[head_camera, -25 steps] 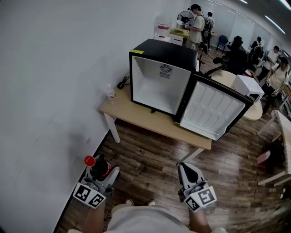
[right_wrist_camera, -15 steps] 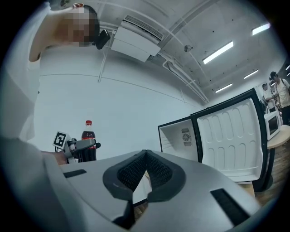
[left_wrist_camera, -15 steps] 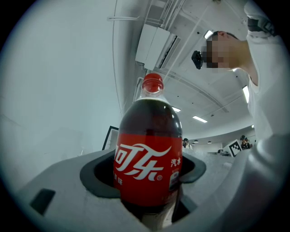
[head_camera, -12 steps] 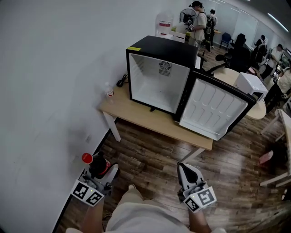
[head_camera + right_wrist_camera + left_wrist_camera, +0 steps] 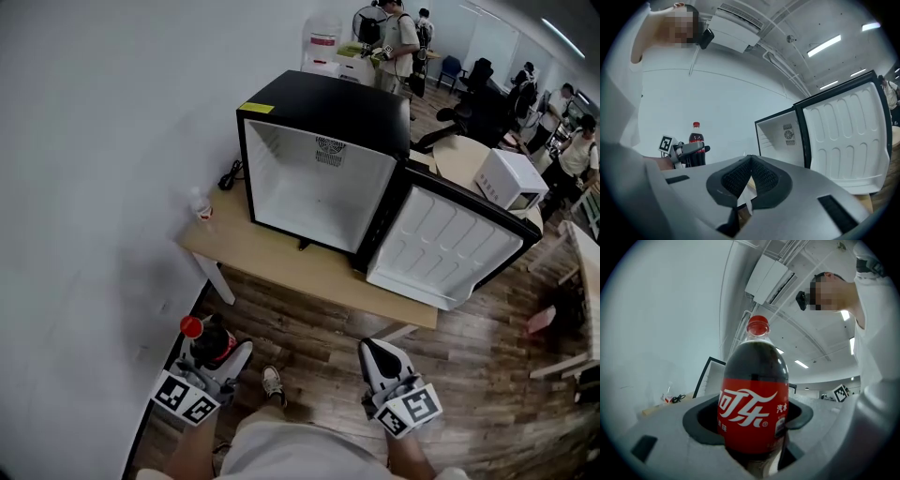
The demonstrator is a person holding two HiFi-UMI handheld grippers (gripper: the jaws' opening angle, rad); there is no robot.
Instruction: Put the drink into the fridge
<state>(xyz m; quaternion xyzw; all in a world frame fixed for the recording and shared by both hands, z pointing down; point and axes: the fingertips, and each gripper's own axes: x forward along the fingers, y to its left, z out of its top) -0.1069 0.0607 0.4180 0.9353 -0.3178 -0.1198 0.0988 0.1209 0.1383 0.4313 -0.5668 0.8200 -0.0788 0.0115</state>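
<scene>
Floor: the dark wood-plank floor [image 5: 309,314] lies between the person and the table. By my judgement that stretch has yet to be crossed, since the fridge is well beyond reach.
Table: the light wooden table [image 5: 281,246] stands against the white wall and carries the fridge at a height suited to loading by hand.
Fridge: the black cube-shaped mini fridge with a white interior [image 5: 314,183] sits on the table with its cavity facing the person. No contents are visible inside, so it appears ready to receive the drink.
Door: the fridge door with a white moulded liner [image 5: 448,246] is swung fully out to the person's right. This leaves the opening unobstructed, and no opening step remains.
Drink: the dark cola plastic bottle with a red cap and red label [image 5: 208,341] is upright, low at the person's left side and well apart from the fridge. It is not yet inside.
Left tool: the left tool [image 5: 221,351] is clamped on the bottle's labelled body. The grip is low on the bottle, apparently to carry it upright.
Right tool: the right tool [image 5: 380,357] has its jaws together with nothing between them. It hangs idle at the person's right, with no part in the carry at this moment.
</scene>
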